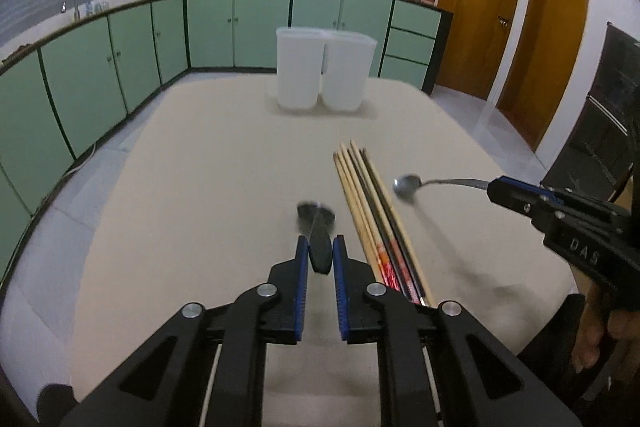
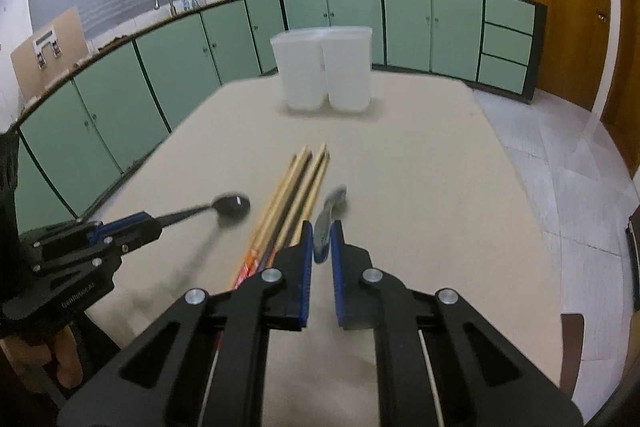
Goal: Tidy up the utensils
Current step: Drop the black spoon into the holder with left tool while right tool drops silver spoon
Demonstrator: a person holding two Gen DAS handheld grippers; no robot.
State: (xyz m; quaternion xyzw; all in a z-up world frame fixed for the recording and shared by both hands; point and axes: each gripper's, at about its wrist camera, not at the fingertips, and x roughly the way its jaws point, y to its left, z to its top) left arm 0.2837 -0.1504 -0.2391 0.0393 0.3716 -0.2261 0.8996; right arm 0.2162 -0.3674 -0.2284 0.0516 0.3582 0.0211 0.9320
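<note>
Holding a black spoon (image 1: 318,227) by its handle, the left hand-held gripper (image 1: 320,251) has its blue pads clamped narrow on it, the dark bowl pointing away over the tabletop (image 1: 208,179). From the right wrist view that same spoon (image 2: 230,205) sticks out of the left hand-held gripper (image 2: 154,223) with its bowl clear of the surface, a blurred shadow beneath it.

The right hand-held gripper (image 2: 322,243) is likewise closed narrow on the handle of a metal spoon (image 2: 330,207), which is motion-blurred here. In the left wrist view this metal spoon (image 1: 408,185) shows plainly, its shiny bowl lifted off the tabletop and its curved handle running back into the right hand-held gripper (image 1: 494,189).

Between the two spoons a bundle of chopsticks (image 1: 368,211) lies flat on the tabletop, tips pointing away, some pale wood, some dark, with red and orange decoration at the near ends. From the right wrist view the chopsticks (image 2: 296,187) lie just left of the right hand-held gripper.

Near the far edge stand two white bins (image 1: 326,71), side by side and touching. Part of a person's hand (image 1: 596,339) shows at the right edge.
</note>
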